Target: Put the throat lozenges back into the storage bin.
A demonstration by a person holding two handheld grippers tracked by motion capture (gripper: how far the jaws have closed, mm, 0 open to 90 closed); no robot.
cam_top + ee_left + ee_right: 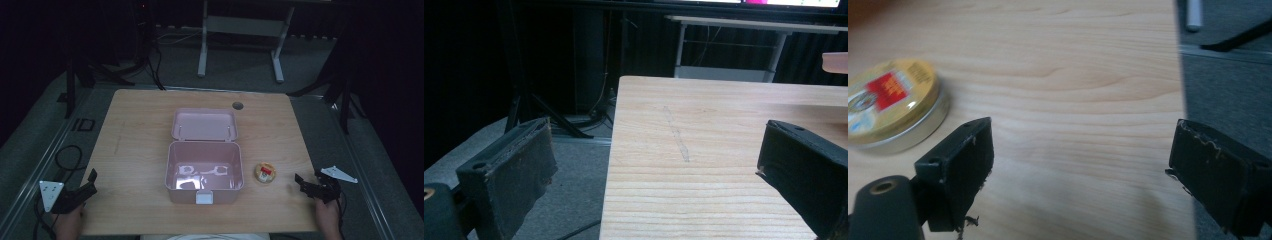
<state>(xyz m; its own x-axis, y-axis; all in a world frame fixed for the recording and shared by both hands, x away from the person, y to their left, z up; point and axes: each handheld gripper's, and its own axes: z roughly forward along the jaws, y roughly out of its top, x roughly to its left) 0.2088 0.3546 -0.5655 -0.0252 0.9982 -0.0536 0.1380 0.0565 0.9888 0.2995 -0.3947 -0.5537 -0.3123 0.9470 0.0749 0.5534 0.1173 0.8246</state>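
Two black grippers, left (93, 181) and right (301, 183), each topped by a grey three-cornered plate, trailing dark cable, with worn, frayed pads (970, 160) on blocky jaws.

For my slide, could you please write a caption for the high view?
Open pink box at the centre of a wooden table, round yellow tin beside it, both grippers resting open near the table's front corners.

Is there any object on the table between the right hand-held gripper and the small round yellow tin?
Nothing visible does. The right hand-held gripper is open, and bare light wooden table lies between it and the small round yellow tin, which sits right of the open pink plastic box.
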